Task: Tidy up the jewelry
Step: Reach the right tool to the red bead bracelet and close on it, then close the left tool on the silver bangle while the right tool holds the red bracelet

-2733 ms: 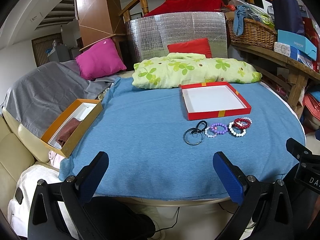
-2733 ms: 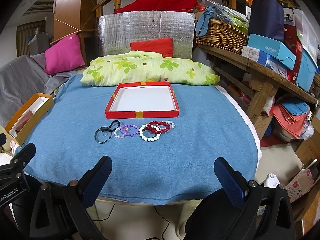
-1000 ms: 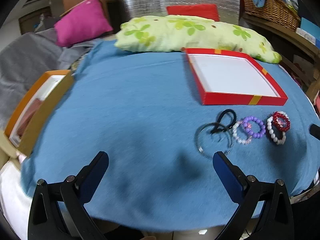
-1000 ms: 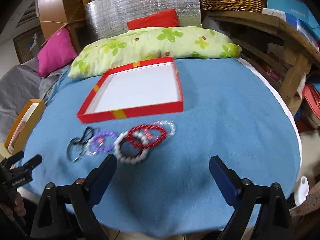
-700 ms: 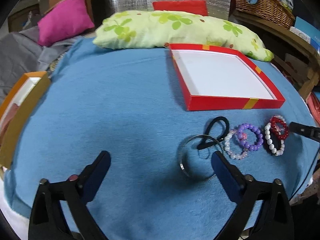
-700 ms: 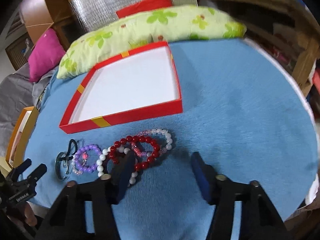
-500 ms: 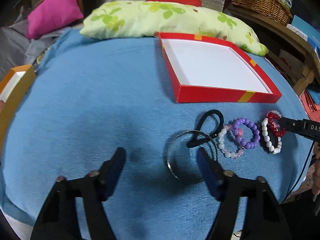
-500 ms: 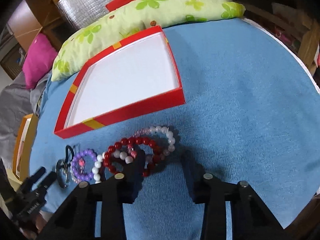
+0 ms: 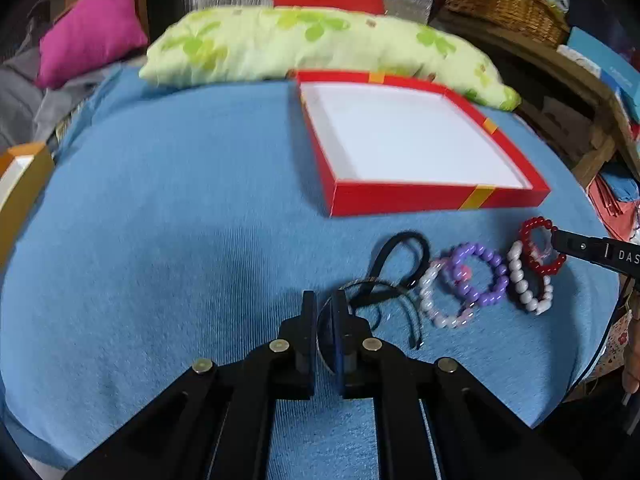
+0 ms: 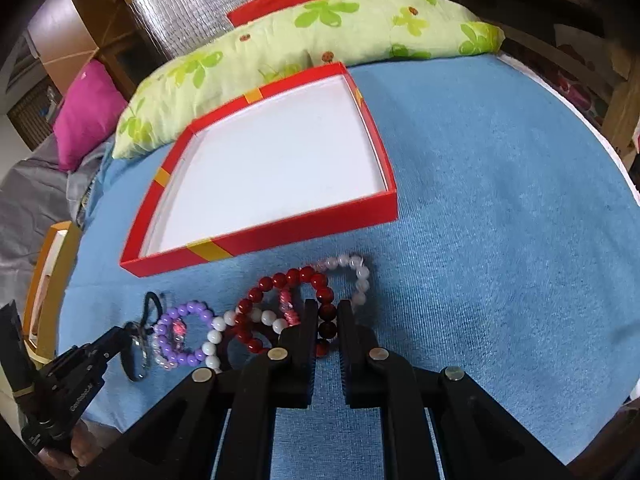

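Observation:
A row of jewelry lies on the blue cloth in front of an empty red tray (image 9: 400,200) with a white floor. My left gripper (image 9: 325,300) is shut on the rim of a thin metal bangle (image 9: 412,312), which a black hair tie (image 9: 400,248) overlaps. Beside them lie a purple bead bracelet (image 9: 476,276) and a white bead bracelet (image 9: 524,280). My right gripper (image 10: 328,310) is shut on the dark red bead bracelet (image 10: 280,280), which overlaps a pale pink bracelet (image 10: 352,268). The tray (image 10: 280,232) sits just beyond it.
A green floral pillow (image 9: 320,44) lies behind the tray. An orange box (image 9: 20,184) sits at the left table edge. A wooden shelf (image 9: 560,76) with a basket stands to the right. The cloth's front edge is near both grippers.
Both grippers moved forward and down to the jewelry and closed: the left onto the metal bangle, the right onto the red bead bracelet.

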Demonstrator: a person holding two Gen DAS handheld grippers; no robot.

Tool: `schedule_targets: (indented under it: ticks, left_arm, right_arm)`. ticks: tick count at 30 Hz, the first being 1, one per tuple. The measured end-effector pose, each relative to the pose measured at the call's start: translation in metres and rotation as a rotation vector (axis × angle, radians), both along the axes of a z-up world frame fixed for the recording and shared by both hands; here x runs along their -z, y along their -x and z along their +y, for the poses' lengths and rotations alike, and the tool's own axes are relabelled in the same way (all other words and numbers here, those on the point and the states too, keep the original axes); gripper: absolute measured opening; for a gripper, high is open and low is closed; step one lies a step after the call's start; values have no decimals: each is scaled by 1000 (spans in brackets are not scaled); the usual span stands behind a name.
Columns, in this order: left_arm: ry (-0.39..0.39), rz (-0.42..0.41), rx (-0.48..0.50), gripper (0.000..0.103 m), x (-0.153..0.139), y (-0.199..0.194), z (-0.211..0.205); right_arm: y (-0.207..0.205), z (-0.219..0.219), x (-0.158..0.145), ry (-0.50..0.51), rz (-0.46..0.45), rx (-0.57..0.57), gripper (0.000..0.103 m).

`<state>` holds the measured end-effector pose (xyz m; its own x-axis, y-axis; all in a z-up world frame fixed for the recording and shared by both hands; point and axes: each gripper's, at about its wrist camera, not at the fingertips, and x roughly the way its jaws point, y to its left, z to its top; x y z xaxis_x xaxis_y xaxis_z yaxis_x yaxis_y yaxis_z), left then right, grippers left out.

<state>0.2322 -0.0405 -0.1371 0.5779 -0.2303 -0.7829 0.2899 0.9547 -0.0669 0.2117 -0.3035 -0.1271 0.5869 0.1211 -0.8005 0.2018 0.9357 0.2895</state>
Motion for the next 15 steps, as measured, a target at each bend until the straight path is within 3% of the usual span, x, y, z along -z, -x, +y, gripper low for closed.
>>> schedule_targets:
  ticks: [7,15]
  left_arm:
    - [30,-62,4,6,-18,3,6]
    - [72,10,-12,10,-10,0,20]
  right_arm:
    - [13,-6,-17,-44,-85,3,10]
    - [23,-9,-31,-46,-161,9,10]
